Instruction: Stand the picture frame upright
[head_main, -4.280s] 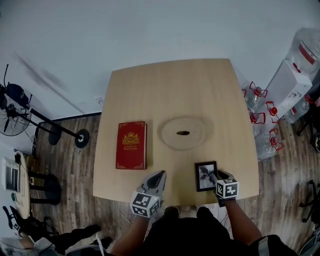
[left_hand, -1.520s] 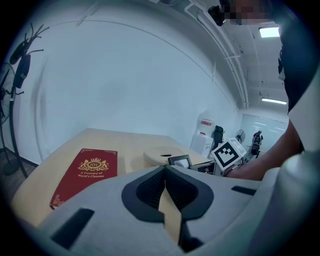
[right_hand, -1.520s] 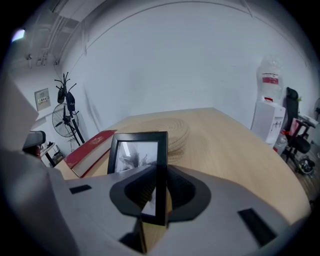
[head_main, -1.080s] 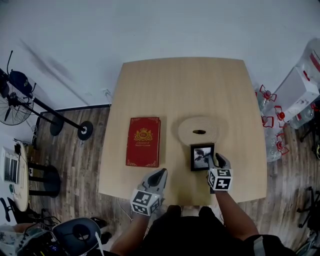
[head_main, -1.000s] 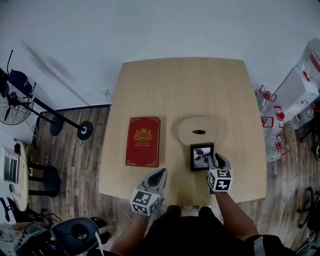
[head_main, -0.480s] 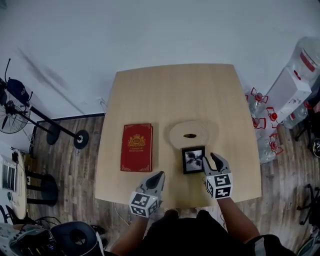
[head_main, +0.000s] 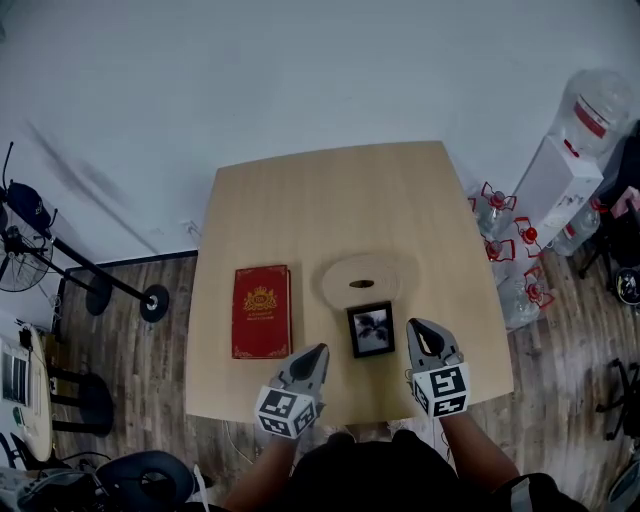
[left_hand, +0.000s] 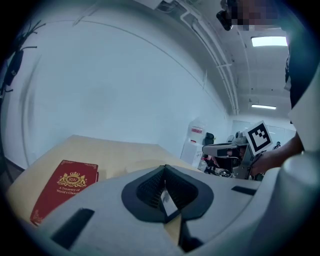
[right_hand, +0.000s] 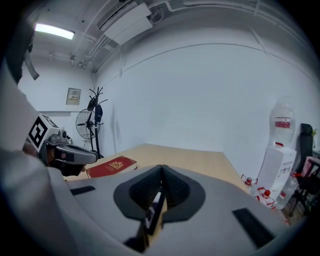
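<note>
Head view, read left to right.

- Black pedestal fan (right_hand: 85, 122) stands on the plank floor, off the 9 o'clock side of the light wooden surface (head_main: 330, 190).
- Red hardcover book with a gold crest (head_main: 262, 311) lies flat, cover up. It is at 9 o'clock of the round pale wooden disc with a dark oval slot (head_main: 361, 281), apart from it.
- Left gripper (head_main: 319, 351) hovers over the near edge, at 4 o'clock of the book and 8 o'clock of the frame. Its own view shows the fingers (left_hand: 148, 190) closed tip to tip, nothing gripped.
- Small black picture frame with a dark print (head_main: 371, 329) sits at 6 o'clock of the disc, its top edge at the disc's near rim and its printed face toward the camera. From this steep angle I cannot tell whether it stands tilted back or lies flat.
- Right gripper (head_main: 418, 327) is at 3 o'clock of the frame, just beside it, not touching. Its fingers (right_hand: 176, 192) have just been closing and meet; nothing is between them.
- White water dispenser with a clear bottle on top (head_main: 557, 180) stands on the floor at 2 o'clock of the surface, with red-capped jugs (head_main: 503, 225) at its foot.
</note>
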